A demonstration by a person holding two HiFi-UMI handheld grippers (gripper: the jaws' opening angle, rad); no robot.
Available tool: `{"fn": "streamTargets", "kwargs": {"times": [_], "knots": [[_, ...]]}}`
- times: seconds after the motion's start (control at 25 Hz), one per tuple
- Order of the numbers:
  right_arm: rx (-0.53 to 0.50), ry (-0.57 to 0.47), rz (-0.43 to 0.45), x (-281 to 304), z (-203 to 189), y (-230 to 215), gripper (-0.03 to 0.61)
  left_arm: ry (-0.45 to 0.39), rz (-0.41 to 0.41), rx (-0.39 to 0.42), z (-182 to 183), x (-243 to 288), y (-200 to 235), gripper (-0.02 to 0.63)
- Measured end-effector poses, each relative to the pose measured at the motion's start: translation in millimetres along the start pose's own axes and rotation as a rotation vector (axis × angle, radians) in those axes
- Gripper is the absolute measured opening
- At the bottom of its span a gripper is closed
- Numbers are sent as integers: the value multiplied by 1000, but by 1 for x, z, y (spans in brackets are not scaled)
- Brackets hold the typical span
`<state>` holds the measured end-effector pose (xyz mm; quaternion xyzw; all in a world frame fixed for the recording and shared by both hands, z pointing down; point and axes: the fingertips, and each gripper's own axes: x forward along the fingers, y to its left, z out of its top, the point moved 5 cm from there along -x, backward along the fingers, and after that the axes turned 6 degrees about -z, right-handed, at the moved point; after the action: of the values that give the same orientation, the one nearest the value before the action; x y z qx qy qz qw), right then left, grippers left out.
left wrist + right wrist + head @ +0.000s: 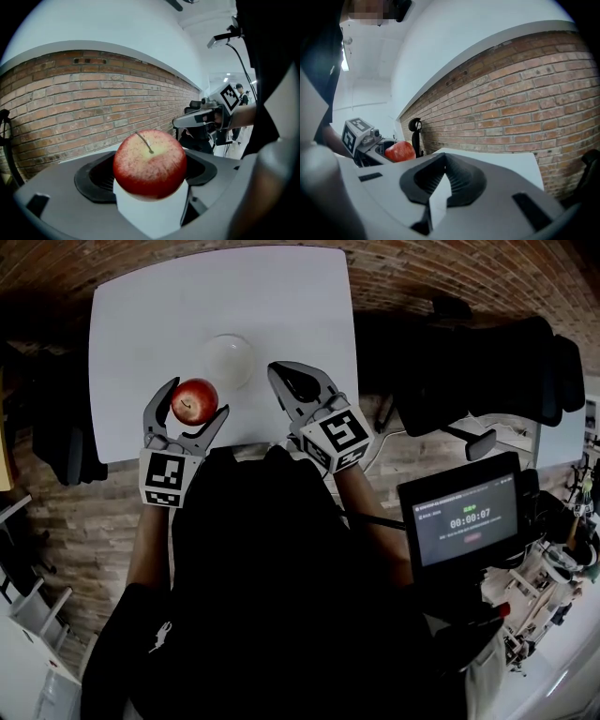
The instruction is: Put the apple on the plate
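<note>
Apple [150,164]: judged firm, smooth-skinned and of moderate weight, and liable to bruise under a hard pinch. It is best taken across its widest girth.

Left gripper [197,399]: the jaws are spread to the apple's width and bear on its two flanks. The fruit is seated well between the pads and appears lifted off the table [141,324].

Plate [228,360]: lies just beyond the left fingertips, to their right, with nothing on it.

Right gripper [277,371]: the jaws are drawn together with nothing between them, tips near the plate's right edge.

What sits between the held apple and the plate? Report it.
Nothing: the head view shows only a sliver of bare white table between the apple, clamped in the left hand-held gripper, and the plate.
</note>
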<state>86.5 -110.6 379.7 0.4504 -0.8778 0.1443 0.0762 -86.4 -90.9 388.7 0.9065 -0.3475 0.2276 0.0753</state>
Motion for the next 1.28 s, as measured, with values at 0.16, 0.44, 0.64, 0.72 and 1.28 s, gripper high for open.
{"fn": "streamTargets", "kwargs": {"times": [0.16, 0.44, 0.64, 0.72, 1.28], "knots": [[3, 2, -26, 5, 4, 2, 3, -2, -27, -2, 0, 2, 10, 420], [2, 17, -69, 13, -2, 18, 3, -6, -83, -5, -16, 3, 24, 420], [3, 30, -86, 17, -1, 18, 3, -9, -121, -1, -15, 11, 27, 420], [3, 37, -94, 19, -1, 19, 3, -5, -135, -4, -17, 13, 30, 420], [-13, 106, -118, 21, -4, 24, 3, 15, -198, -42, -31, 32, 34, 420]]}}
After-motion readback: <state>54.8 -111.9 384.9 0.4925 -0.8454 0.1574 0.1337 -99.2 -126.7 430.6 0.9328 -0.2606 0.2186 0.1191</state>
